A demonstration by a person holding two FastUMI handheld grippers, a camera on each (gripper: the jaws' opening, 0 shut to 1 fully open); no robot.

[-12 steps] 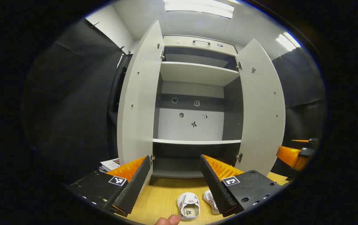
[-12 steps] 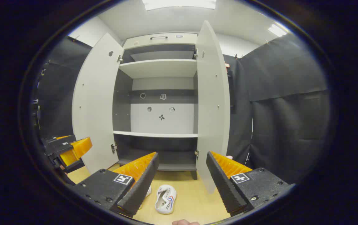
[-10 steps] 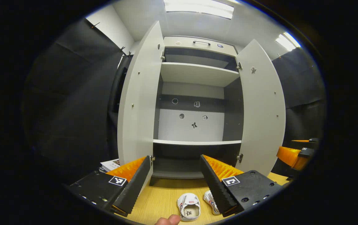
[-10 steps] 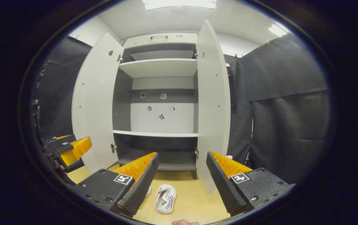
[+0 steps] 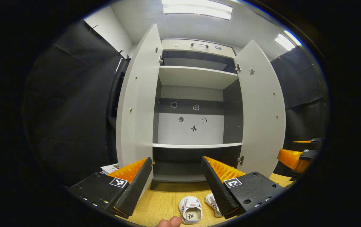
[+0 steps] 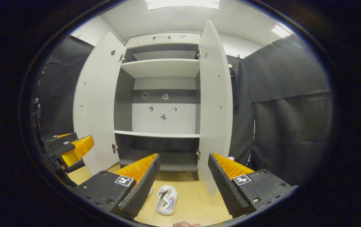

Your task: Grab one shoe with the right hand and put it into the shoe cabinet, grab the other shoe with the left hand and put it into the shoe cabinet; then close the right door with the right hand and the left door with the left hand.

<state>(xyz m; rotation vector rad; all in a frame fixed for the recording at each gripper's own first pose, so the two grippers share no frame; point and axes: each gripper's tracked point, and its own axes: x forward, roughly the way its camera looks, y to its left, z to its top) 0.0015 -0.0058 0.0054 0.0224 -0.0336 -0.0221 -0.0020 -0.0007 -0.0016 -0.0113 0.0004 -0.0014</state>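
Shoes first: two white ones sit side by side on the wooden floor, right in front of the shoe cabinet's bottom edge, openings up and nothing touching them. From the right gripper view the nearer shoe point(image 6: 167, 200) lies just ahead of the right claw point(image 6: 183, 176), with its partner point(image 6: 149, 192) peeking out behind that claw's finger. In the left gripper view the pair reads as one shoe point(image 5: 190, 209) in the gap of the left claw point(image 5: 176, 179) and the other shoe point(image 5: 212, 203) half hidden by a finger.

Both claws are spread wide and carrying nothing, held above the floor, well short of the shoes; that looks like a lined-up start for the first pick, which goes to the right hand.

Beyond them the shoe cabinet point(image 6: 164, 67) stands ready, left door point(image 5: 136, 104) and right door point(image 6: 215, 94) both swung fully out, so the shelves are reachable and bare. A fingertip point(image 5: 169, 222) shows at the bottom edge of the left gripper view.
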